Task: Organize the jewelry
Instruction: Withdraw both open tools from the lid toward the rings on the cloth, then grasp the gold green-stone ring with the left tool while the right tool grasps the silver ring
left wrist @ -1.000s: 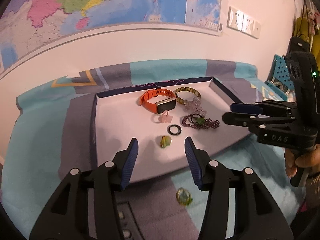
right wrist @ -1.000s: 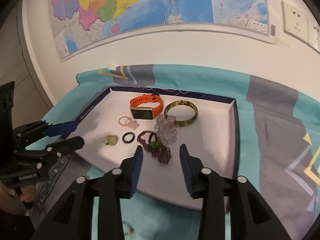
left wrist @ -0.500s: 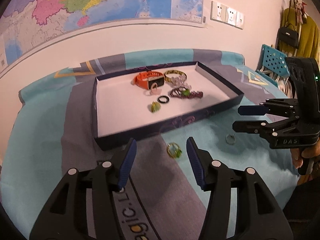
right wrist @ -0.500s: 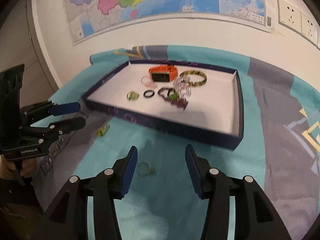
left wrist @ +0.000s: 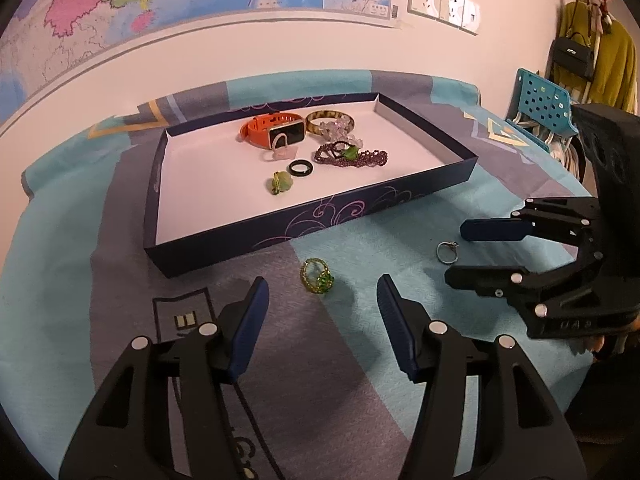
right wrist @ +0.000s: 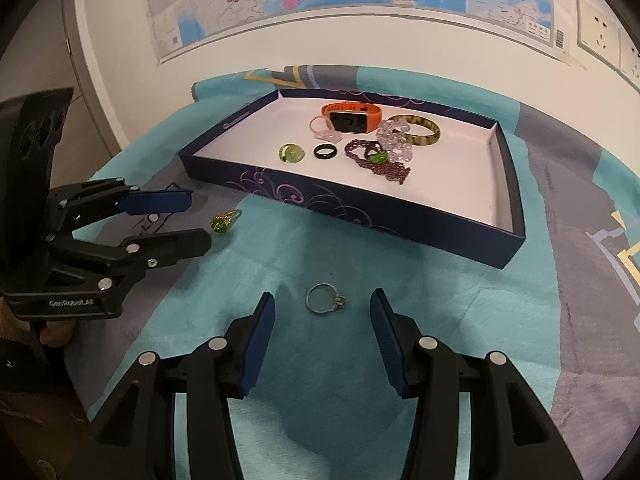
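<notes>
At the bottom of the left wrist view, the left gripper (left wrist: pixel 322 300) has its jaws opening and holding nothing, with a green beaded ring (left wrist: pixel 317 276) lying on the teal cloth (left wrist: pixel 380 236) just ahead of the fingertips. The right gripper (right wrist: pixel 322 306), low in the right wrist view, stands partly open and empty, a silver ring (right wrist: pixel 325 298) on the cloth between its fingertips. The dark blue tray (left wrist: pixel 312 224) in mid-frame holds an orange watch (left wrist: pixel 274 130), bangle (left wrist: pixel 330 119) and beaded bracelet (left wrist: pixel 356 156).
</notes>
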A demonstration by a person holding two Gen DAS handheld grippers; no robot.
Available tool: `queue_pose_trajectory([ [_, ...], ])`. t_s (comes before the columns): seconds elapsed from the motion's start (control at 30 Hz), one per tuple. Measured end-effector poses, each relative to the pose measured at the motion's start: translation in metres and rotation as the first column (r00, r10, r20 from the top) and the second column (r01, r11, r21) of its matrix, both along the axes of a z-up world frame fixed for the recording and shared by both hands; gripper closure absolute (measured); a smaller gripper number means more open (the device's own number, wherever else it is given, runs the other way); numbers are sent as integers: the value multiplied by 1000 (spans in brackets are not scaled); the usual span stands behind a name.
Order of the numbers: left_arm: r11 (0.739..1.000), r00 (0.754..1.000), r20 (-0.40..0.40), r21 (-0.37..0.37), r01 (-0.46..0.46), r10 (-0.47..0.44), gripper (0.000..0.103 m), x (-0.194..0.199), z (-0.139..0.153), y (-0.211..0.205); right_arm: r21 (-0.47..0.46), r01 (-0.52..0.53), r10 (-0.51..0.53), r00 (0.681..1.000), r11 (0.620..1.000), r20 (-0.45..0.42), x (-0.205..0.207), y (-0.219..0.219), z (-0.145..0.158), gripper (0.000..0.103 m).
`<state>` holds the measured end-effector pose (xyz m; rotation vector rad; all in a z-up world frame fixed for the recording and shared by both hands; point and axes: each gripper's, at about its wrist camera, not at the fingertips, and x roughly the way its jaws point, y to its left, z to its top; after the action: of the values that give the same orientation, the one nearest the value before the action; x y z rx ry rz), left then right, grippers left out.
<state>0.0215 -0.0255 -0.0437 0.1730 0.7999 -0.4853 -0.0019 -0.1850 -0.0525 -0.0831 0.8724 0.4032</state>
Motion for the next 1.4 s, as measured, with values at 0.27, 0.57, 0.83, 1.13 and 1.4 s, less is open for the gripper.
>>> queue_pose_trajectory([
  [0.27, 1000, 999, -38, 2, -16, 17, 48, 7, -4, 0, -35, 3, -3, 1000, 999, 3, 0, 4, -1, 65],
  [0.57, 1000, 997, -73, 15, -18, 19, 59, 18, -9, -5, -40, 2, -2, 1000, 999, 5, 2, 5, -1, 85],
  [0.83, 1000, 997, -78, 20, -13, 14, 71, 19, -8, -9, -14, 2, -2, 1000, 1000, -4, 2, 1, -1, 98],
  [1.13, 1000, 995, -95, -12, -5, 3, 79, 21, -9, -8, 23, 21, -21, 1000, 1000, -12, 6, -2, 1, 81],
  [1.4, 1000, 996, -86, 1, -9, 9, 81, 21, -9, -11, -7, 5, -5, 1000, 1000, -15, 14, 9, 0, 77],
])
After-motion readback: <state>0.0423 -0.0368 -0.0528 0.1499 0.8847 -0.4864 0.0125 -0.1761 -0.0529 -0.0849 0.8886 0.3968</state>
